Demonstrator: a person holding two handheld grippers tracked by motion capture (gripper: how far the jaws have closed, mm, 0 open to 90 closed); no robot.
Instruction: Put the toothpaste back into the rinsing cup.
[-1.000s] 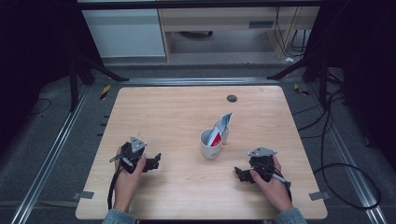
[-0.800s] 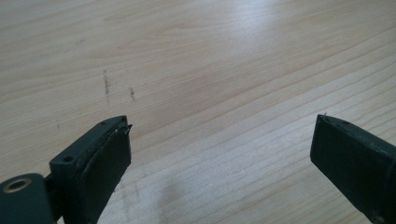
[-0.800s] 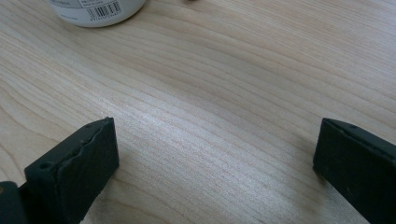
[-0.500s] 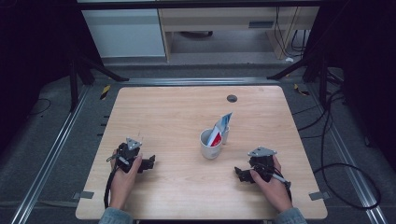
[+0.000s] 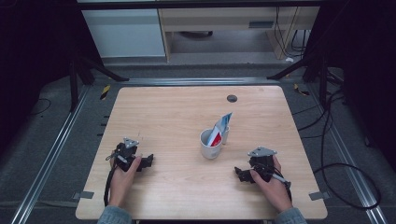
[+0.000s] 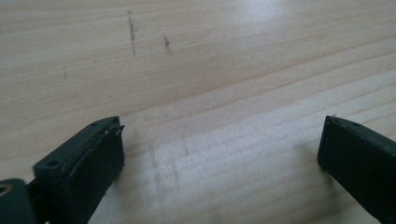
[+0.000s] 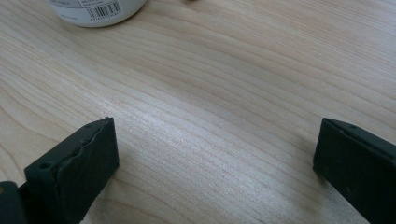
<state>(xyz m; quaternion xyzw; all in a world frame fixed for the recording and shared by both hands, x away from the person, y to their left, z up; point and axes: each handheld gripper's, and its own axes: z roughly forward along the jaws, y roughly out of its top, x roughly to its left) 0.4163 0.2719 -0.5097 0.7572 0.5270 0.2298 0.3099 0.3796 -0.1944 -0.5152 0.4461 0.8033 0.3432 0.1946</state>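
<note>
While both grippers are resting low on the table, nothing is being handled — the left gripper and right gripper are gaping wide, empty. The cup is standing between them, farther out; any next reach likely calls for it.

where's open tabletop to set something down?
Free: the far left quarter of the table, and the near strip between the left gripper and right gripper. Crowded: centre-right, where the white cup holds a tube; a dark disc sits at the far edge.
</note>
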